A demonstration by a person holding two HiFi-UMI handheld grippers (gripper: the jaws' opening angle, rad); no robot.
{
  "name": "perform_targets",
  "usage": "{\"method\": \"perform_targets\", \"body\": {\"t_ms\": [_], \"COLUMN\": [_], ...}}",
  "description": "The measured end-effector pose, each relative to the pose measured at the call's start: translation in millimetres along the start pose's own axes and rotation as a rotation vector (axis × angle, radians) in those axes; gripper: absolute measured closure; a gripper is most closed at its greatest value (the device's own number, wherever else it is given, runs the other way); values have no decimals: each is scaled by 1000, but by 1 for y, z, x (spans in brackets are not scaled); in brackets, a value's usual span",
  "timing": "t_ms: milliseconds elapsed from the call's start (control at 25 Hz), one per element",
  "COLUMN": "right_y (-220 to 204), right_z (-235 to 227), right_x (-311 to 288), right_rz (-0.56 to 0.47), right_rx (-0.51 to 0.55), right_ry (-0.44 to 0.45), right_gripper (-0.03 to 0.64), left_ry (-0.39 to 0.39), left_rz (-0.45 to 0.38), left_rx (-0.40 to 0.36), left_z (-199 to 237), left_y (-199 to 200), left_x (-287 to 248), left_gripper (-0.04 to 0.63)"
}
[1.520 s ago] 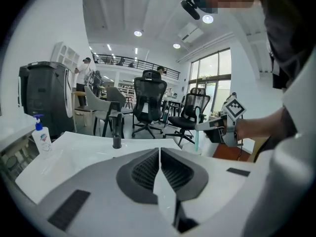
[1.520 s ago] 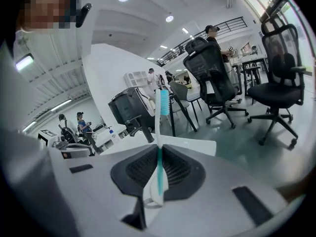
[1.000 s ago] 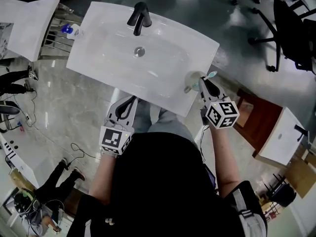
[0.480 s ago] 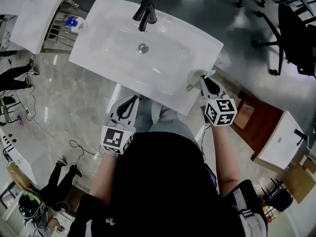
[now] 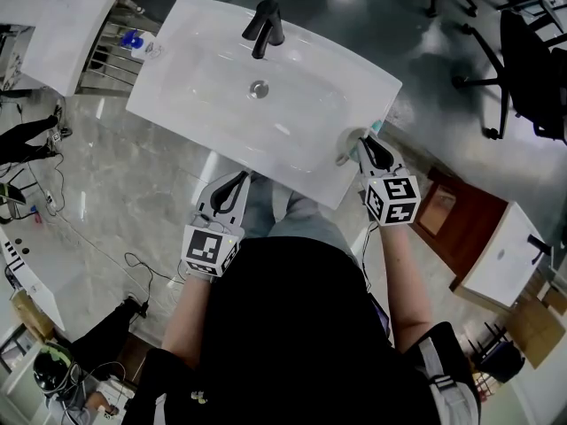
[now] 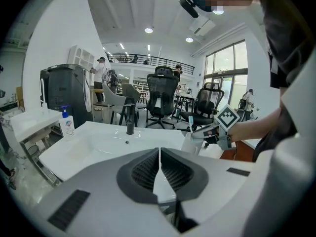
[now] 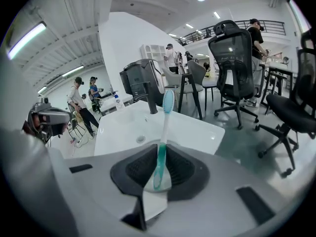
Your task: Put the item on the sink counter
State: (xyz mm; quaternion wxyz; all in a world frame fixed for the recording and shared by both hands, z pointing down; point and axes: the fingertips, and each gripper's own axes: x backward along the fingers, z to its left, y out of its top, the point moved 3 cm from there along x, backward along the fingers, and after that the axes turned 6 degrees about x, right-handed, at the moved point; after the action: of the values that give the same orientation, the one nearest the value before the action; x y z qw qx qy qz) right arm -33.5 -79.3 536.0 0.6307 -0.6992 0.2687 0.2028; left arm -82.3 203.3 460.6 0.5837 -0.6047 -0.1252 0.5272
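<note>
A white sink counter with a black faucet lies in front of me. My right gripper hangs over its front right corner, shut on the handle of a teal toothbrush whose head points up and away. A translucent white cup stands on that corner just left of the fingertips; whether they touch is unclear. The left gripper view shows the cup and right gripper too. My left gripper is shut and empty, just off the sink's front edge.
A soap pump bottle stands on a metal rack left of the sink. A brown cabinet and another white basin are at the right. Black office chairs stand beyond. People stand at the far left.
The right gripper has rolled slightly with the toothbrush still in it, staying over the sink's right corner. The left gripper has not moved.
</note>
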Motion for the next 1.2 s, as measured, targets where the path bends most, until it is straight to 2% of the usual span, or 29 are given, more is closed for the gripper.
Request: {"method": "perform_targets", "body": {"t_ms": [360, 600, 840, 1200], "right_y": [1, 12, 33, 57], "right_z": [4, 7, 9, 21], "right_x": [3, 19, 48, 99], "right_rz": [-5, -64, -142, -258], "right_rx": [-8, -30, -56, -107], "right_ry": [-2, -21, -67, -139], "right_gripper": [566, 566, 566, 566], "left_ry": [-22, -71, -157, -328], "left_rz": [-1, -13, -36, -55], "left_rx": [-11, -37, -69, -144], "left_z": [0, -2, -8, -36], "left_y": [5, 15, 38, 76], "left_x": [-7, -19, -39, -73], "left_gripper": [566, 566, 566, 566]}}
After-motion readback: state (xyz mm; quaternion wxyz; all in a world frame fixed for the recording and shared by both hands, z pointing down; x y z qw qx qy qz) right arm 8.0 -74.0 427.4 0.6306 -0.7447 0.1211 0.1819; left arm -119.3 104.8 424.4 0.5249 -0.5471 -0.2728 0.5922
